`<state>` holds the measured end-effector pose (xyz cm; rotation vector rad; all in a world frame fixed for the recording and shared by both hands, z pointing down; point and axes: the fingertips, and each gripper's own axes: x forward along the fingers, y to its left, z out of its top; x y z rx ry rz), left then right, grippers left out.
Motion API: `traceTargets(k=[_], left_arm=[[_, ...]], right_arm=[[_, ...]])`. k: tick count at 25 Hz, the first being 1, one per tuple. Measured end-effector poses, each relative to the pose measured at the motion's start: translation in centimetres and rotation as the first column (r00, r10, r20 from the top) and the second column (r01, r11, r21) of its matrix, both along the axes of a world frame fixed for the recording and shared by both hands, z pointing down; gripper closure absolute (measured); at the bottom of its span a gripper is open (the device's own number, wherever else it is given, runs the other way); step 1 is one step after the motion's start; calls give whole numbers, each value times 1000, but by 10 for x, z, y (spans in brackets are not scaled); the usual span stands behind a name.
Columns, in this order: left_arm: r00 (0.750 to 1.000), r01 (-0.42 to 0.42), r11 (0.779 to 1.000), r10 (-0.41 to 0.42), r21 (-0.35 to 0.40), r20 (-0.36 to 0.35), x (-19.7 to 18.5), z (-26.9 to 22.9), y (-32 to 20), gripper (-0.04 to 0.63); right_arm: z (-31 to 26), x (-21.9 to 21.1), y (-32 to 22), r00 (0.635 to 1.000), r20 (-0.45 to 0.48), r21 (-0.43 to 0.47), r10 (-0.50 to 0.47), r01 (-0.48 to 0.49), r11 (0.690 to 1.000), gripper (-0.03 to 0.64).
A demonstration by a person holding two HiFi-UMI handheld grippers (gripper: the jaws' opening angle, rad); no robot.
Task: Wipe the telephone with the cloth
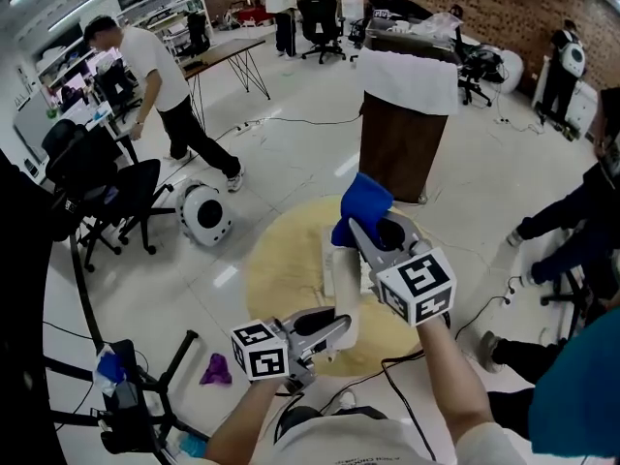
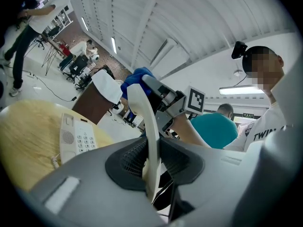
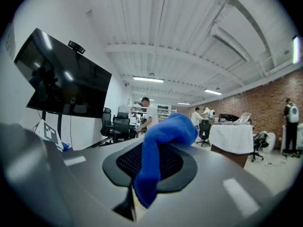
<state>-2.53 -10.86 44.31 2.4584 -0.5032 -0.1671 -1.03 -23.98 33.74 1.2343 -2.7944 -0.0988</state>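
Left gripper [image 2: 150,165] clenched on the white handset [image 2: 145,122], which is lifted clear of the base [image 2: 75,138]; right gripper [image 3: 141,176] grasps the blue cloth [image 3: 161,138], bunched at the handset's far end. Seen from the left gripper view, the base lies keypad-up on the yellow counter [image 2: 26,141], left of the handset. Beyond the handset stands a brown cabinet [image 1: 402,148] draped in white, with people farther back

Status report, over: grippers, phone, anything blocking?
Left gripper clamps handset; base on table. Right gripper clamps blue cloth at handset's top. Nothing blocking.
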Motion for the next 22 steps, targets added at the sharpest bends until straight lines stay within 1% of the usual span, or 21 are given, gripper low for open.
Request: traceTargets(k=[6, 11, 13, 16, 22], left_arm=[[1000, 22, 1000, -22, -4, -20, -8, -3, -6, 514], [998, 37, 999, -38, -6, -53, -14, -8, -7, 514], [998, 42, 999, -42, -6, -53, -15, -11, -9, 514], [998, 52, 999, -53, -9, -42, -19, -13, -11, 514], [996, 70, 997, -71, -11, -62, -23, -15, -17, 514]], right_arm=[[4, 6, 2, 1000, 16, -9, 14, -14, 1000, 552], [9, 11, 4, 999, 14, -14, 31, -31, 999, 552], [10, 13, 4, 999, 13, -17, 36, -36, 999, 552], [12, 10, 7, 1000, 4, -17, 31, -31, 999, 552], [14, 0, 17, 1000, -27, 5, 9, -9, 1000, 552]])
